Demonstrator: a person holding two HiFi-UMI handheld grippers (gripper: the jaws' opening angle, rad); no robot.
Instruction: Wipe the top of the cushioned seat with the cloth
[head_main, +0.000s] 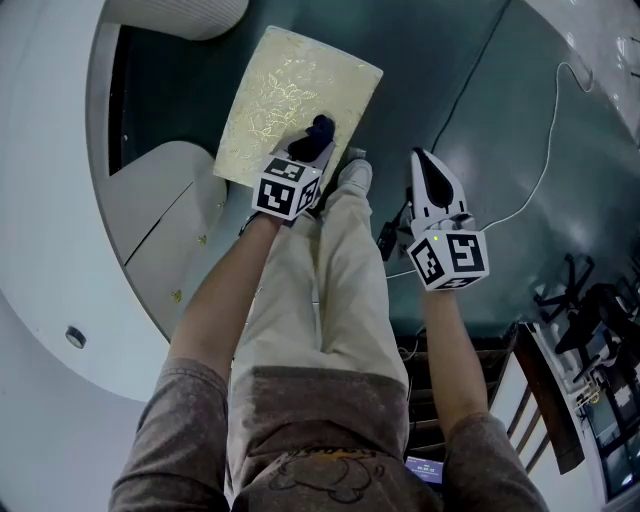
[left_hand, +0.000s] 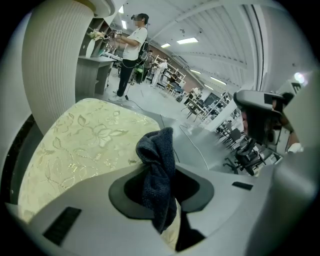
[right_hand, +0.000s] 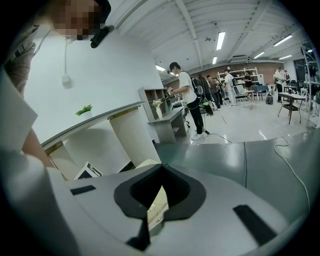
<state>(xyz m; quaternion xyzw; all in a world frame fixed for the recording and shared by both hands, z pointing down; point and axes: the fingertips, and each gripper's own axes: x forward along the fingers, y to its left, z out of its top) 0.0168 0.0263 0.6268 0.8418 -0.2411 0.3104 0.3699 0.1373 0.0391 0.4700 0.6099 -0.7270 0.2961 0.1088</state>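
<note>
The cushioned seat (head_main: 290, 90) is a pale yellow-green pad with a gold flower pattern, lying ahead of me on the dark floor. My left gripper (head_main: 318, 148) reaches over its near edge, shut on a dark blue cloth (head_main: 320, 128). In the left gripper view the cloth (left_hand: 157, 160) sticks up bunched between the jaws, above the seat (left_hand: 85, 135). My right gripper (head_main: 423, 160) hangs to the right of the seat, above the floor, shut with nothing in it. In the right gripper view a sliver of the seat (right_hand: 158, 202) shows past the jaws.
A white curved counter (head_main: 60, 250) and a ribbed white column (left_hand: 55, 65) border the seat's left. A white cable (head_main: 545, 150) runs over the teal floor. Office chairs (head_main: 585, 300) stand at right. People (right_hand: 187, 102) stand far off. My shoe (head_main: 355, 175) rests by the seat.
</note>
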